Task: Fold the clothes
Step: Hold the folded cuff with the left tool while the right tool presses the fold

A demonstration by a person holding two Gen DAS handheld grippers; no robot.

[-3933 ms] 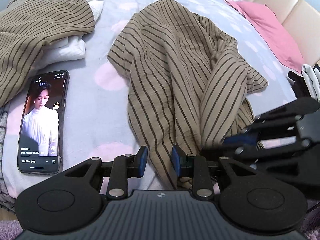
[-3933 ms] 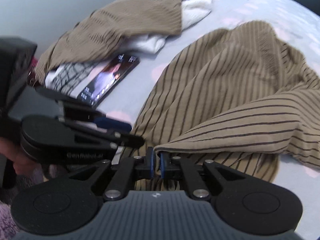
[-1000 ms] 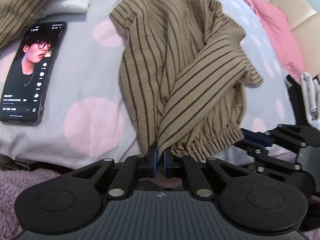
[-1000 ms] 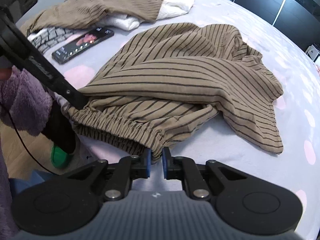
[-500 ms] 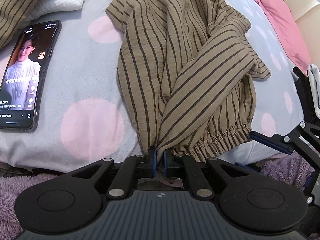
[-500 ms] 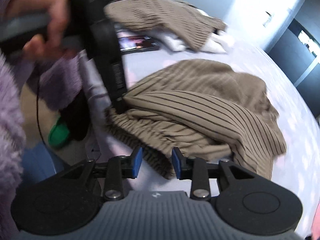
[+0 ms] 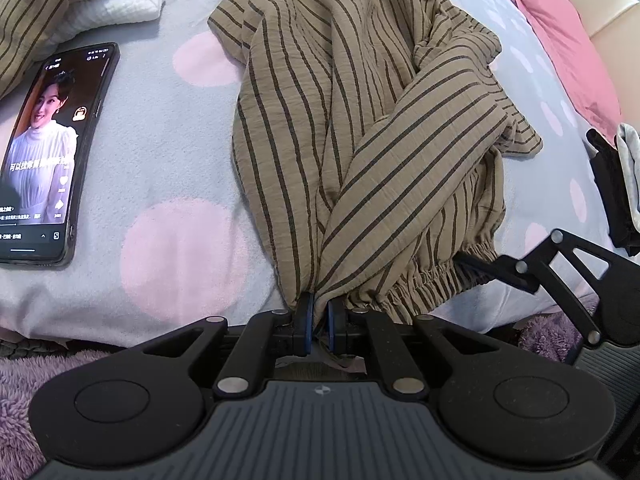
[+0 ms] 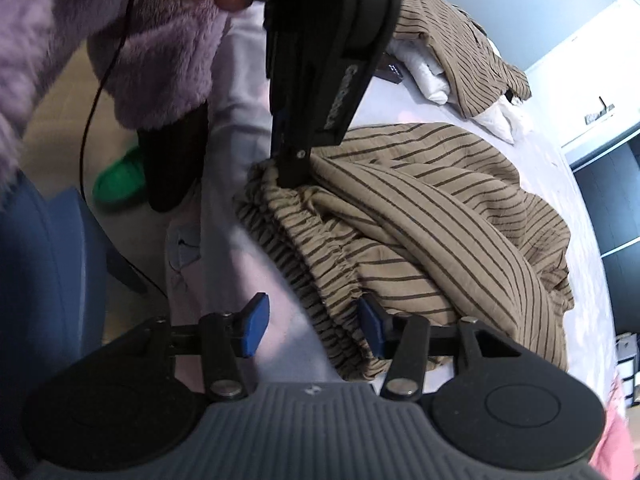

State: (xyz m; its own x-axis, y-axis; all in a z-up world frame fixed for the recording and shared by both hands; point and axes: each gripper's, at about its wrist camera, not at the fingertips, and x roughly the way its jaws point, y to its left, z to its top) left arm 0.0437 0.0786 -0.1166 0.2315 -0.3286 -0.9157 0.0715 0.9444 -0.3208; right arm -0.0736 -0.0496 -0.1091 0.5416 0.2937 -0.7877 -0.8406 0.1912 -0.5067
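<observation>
Brown striped trousers (image 7: 360, 128) lie crumpled on the pale polka-dot bed sheet (image 7: 168, 152), elastic waistband toward me at the bed's near edge. My left gripper (image 7: 318, 320) is shut on the waistband's left end. In the right wrist view the trousers (image 8: 420, 232) spread to the right, and my right gripper (image 8: 312, 324) is open, its right finger touching the gathered waistband, its left finger over bare sheet. The right gripper also shows at the right of the left wrist view (image 7: 520, 268), at the waistband's other end.
A phone (image 7: 44, 152) with a lit screen lies on the left of the sheet. Another striped garment (image 7: 60, 4) on white cloth sits at the back left. A pink pillow (image 7: 568, 40) is at the far right. The floor and a green slipper (image 8: 120, 180) lie below the bed edge.
My right gripper has let go of the waistband and opened wide, staying beside it. My left gripper has kept its hold and the trousers have shifted little.
</observation>
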